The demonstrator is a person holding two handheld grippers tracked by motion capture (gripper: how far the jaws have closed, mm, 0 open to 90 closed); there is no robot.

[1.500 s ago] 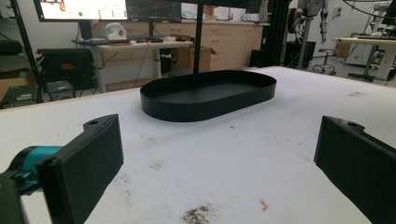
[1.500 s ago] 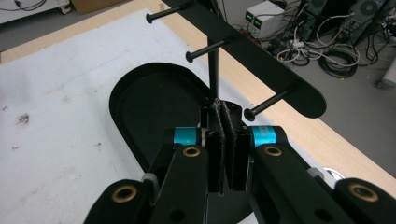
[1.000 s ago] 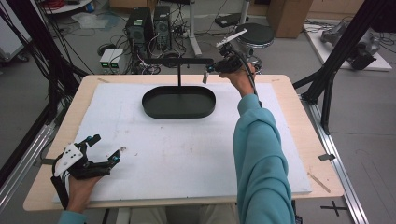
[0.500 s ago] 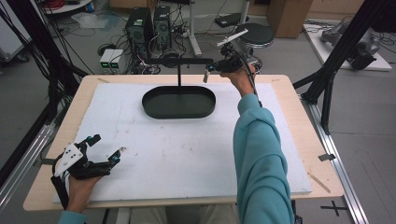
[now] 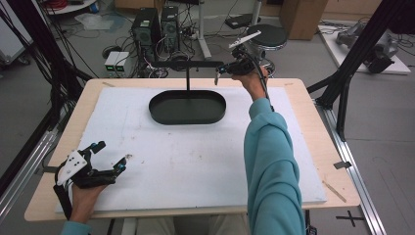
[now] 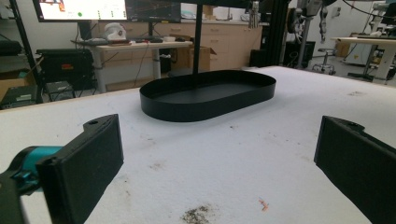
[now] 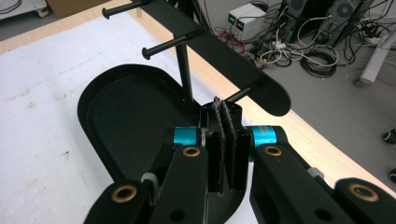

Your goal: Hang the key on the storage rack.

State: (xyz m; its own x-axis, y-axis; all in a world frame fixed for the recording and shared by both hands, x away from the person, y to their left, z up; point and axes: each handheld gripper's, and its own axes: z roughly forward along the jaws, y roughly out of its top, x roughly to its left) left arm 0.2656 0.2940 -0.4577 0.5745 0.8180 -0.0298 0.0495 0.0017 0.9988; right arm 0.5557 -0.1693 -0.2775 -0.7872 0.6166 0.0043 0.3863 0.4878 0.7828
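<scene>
A black oval tray (image 5: pixel 195 108) lies at the back middle of the white board, and a thin post (image 5: pixel 188 78) rises from it to a flat bar (image 5: pixel 188 64) with pegs. My right gripper (image 5: pixel 221 73) hovers at the right end of that bar, above the tray's right end. In the right gripper view the gripper (image 7: pixel 227 109) has its pads pressed together with nothing between them, just below the bar (image 7: pixel 224 56) and over the tray (image 7: pixel 121 107). My left gripper (image 5: pixel 110 155) rests near the front left corner, open and empty. Its jaws (image 6: pixel 86 158) stand wide and point at the tray (image 6: pixel 210 93).
The white board (image 5: pixel 171 161) covers most of the wooden table (image 5: pixel 320 127) and has a few dirt marks. Black frame struts (image 5: pixel 342 83) stand at the table's right and left sides. Computers, cables and a stool (image 5: pixel 266 34) are on the floor behind.
</scene>
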